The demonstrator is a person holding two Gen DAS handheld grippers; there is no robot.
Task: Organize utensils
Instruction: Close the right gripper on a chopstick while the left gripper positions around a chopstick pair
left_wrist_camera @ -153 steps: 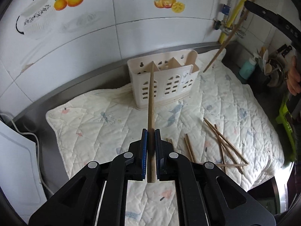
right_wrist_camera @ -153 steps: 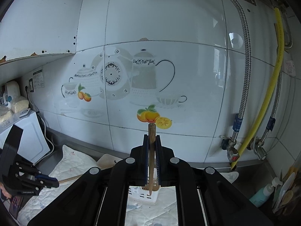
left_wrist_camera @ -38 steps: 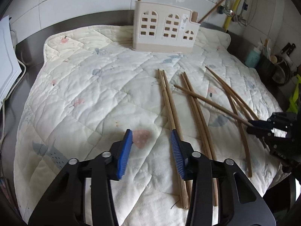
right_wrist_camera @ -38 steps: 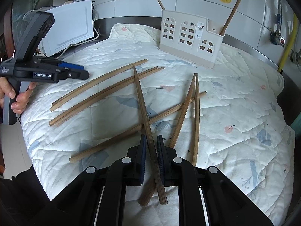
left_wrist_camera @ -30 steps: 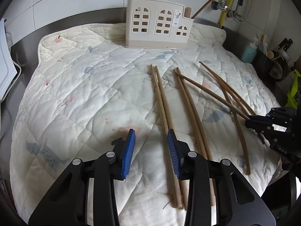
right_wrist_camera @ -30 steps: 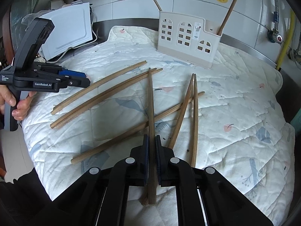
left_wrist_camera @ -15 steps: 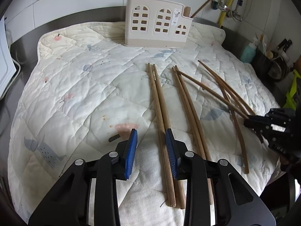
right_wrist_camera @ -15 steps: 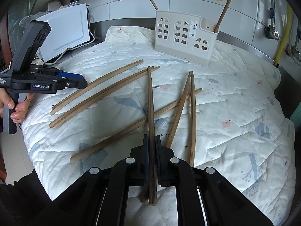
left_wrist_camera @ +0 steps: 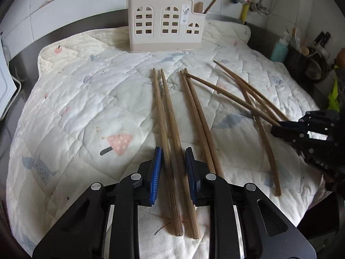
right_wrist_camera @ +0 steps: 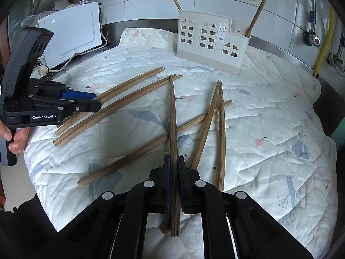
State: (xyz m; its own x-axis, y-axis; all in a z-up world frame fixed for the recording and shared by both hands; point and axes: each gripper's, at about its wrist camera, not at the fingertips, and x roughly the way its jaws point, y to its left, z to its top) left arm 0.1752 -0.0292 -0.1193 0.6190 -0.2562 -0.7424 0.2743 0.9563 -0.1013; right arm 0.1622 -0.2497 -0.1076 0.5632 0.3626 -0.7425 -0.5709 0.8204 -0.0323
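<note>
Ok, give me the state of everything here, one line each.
Left tongs: open, straddling two chopsticks lying flat.
Right tongs: shut on one chopstick.
Utensil holder: upright, one chopstick leaning out at each end.
Other chopsticks: loose on quilt, some crossing.

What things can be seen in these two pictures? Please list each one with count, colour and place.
Loose chopsticks: eight, brown, on the quilt.
Chopsticks in holder: two, brown, leaning at either end.
Holder: one, cream, back of quilt.
Quilt: one, white with prints, on the counter.
White appliance: one, left of the quilt.
Yellow hose: one, right wall.
Teal bottle: one, right of the quilt.
Left tool: open around a chopstick pair.
Right tool: shut on one chopstick.
</note>
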